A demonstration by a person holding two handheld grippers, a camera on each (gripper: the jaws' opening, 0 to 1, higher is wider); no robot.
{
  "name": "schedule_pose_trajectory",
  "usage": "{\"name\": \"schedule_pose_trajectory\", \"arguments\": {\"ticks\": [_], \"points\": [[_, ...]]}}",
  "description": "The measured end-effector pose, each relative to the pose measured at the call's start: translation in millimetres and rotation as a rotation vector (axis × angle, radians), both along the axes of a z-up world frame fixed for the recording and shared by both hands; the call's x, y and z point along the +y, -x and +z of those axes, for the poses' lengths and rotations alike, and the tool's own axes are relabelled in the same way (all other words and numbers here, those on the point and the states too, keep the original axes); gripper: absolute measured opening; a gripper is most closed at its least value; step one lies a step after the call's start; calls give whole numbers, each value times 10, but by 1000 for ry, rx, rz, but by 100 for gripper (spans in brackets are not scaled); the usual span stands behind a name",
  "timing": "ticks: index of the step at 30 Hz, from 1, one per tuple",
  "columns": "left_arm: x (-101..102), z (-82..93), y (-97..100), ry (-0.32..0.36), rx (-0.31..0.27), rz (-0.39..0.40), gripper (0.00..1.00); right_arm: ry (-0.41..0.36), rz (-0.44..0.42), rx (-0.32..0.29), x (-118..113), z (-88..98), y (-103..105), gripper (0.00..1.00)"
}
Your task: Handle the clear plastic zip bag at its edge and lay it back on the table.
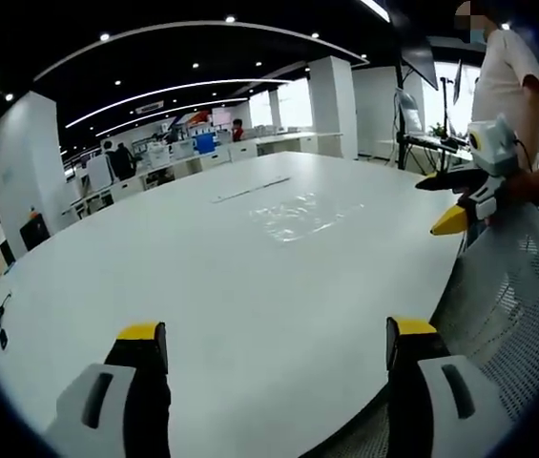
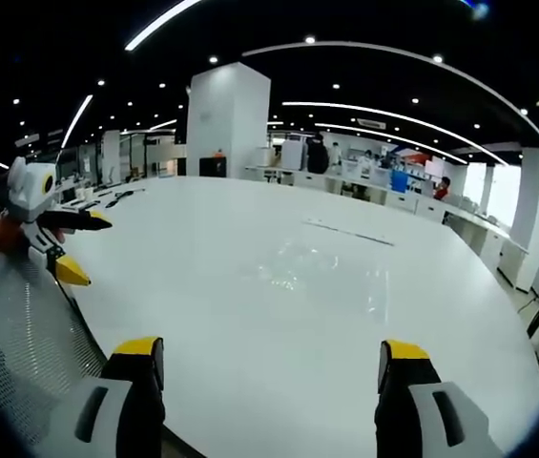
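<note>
The clear zip bag (image 1: 298,216) lies flat out on the white bench (image 1: 202,286), well ahead of both tongs and touched by neither; in the right gripper view it shows only as a faint crinkled sheen (image 2: 293,267) on the glossy top. It looks thin, limp and very light, so it will probably sag and fold once lifted instead of holding a shape, and the smooth film is likely to be slippery against hard jaws. Lying flush on a slick surface, it offers little to get under, so my judgement is that the best hold is a pinch at an outer edge or corner, ideally the thicker zip strip if that can be found; which edge carries the zip cannot be made out. A thin pale strip (image 1: 250,190) lies on the bench just beyond the bag. The left tongs (image 1: 277,345) stand wide open with nothing between the jaws, and the right tongs (image 2: 274,364) are likewise spread wide and empty. In the left gripper view the right tongs also appear at the bench's edge, beside a mesh chair back (image 1: 503,296). No brand, label or writing can be read on the bag or the bench.
</note>
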State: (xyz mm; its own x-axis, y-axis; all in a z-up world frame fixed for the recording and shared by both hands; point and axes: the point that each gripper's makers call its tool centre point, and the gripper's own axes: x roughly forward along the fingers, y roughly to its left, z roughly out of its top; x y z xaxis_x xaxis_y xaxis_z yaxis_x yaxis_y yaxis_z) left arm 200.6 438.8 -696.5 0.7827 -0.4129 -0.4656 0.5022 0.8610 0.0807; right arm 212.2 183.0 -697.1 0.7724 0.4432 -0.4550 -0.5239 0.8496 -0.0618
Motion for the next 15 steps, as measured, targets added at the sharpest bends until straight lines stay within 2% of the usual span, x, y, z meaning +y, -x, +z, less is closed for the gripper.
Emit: {"name": "schedule_pose_trajectory", "arguments": {"ticks": [5, 15], "points": [[40, 7, -18, 3, -3, 22, 94, -6, 18, 15, 25, -26, 10, 91], [10, -7, -1, -7, 4, 3, 94, -14, 12, 16, 34, -4, 11, 90]]}}
